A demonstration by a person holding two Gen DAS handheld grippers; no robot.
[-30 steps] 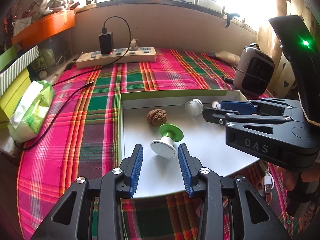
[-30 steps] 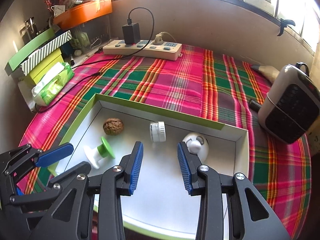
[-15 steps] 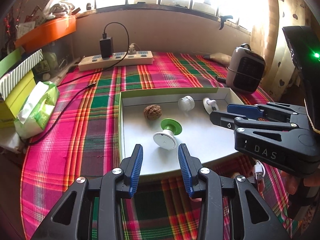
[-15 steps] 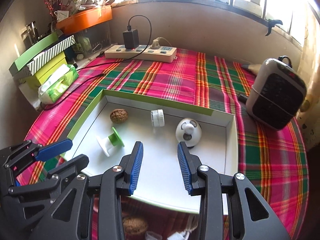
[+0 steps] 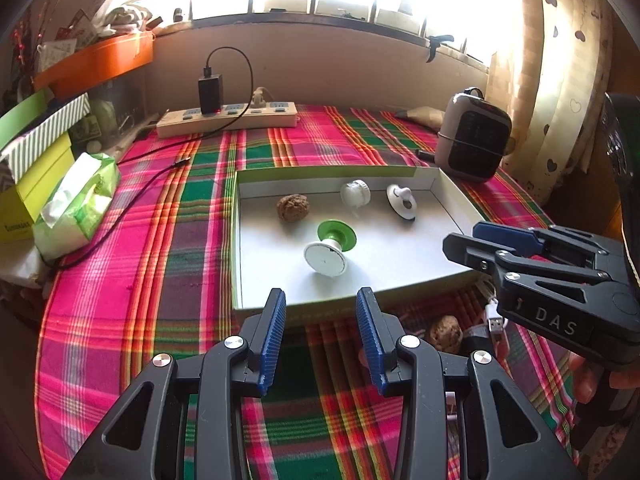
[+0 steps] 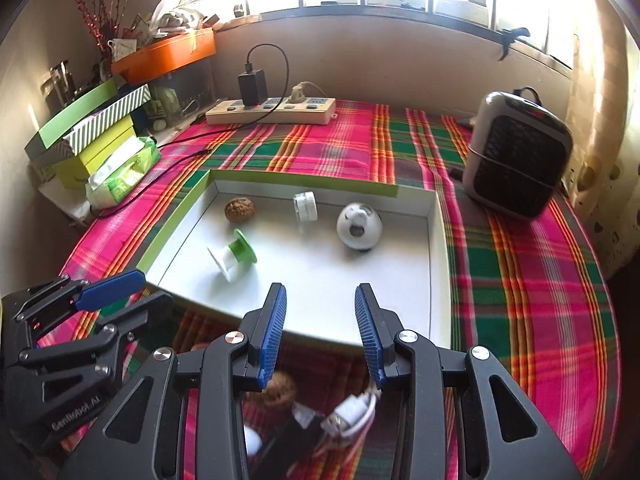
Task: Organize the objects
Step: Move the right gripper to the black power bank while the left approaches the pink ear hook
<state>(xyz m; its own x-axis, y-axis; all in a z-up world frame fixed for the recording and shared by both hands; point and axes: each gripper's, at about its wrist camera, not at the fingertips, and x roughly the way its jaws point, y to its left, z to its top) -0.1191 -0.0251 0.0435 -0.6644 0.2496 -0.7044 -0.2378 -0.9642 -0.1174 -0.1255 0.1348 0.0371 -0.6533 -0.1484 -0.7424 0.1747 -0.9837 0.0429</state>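
A shallow white tray with a green rim [image 5: 236, 240] [image 6: 176, 216] lies on the plaid cloth. In it are a walnut [image 5: 293, 208] [image 6: 239, 209], a green and white spool [image 5: 330, 246] [image 6: 234, 254], a small white jar [image 5: 355, 192] [image 6: 305, 207] and a round white gadget [image 5: 401, 203] [image 6: 359, 226]. My left gripper [image 5: 321, 330] is open and empty just in front of the tray's near edge. My right gripper [image 6: 320, 330] is open and empty over the near edge. A second walnut [image 5: 446, 334] [image 6: 279, 394] and a white USB cable [image 6: 352, 412] lie on the cloth below it.
A grey heater [image 5: 472, 136] [image 6: 518, 156] stands at the right rear. A power strip with a black charger [image 5: 226, 118] [image 6: 272, 110] lies at the back. A tissue pack [image 5: 76, 204] and stacked boxes [image 5: 32, 160] sit at the left.
Both grippers have pulled back from over the tray toward the near edge. The second walnut and cable in front of the tray have come into view. Both stay open.
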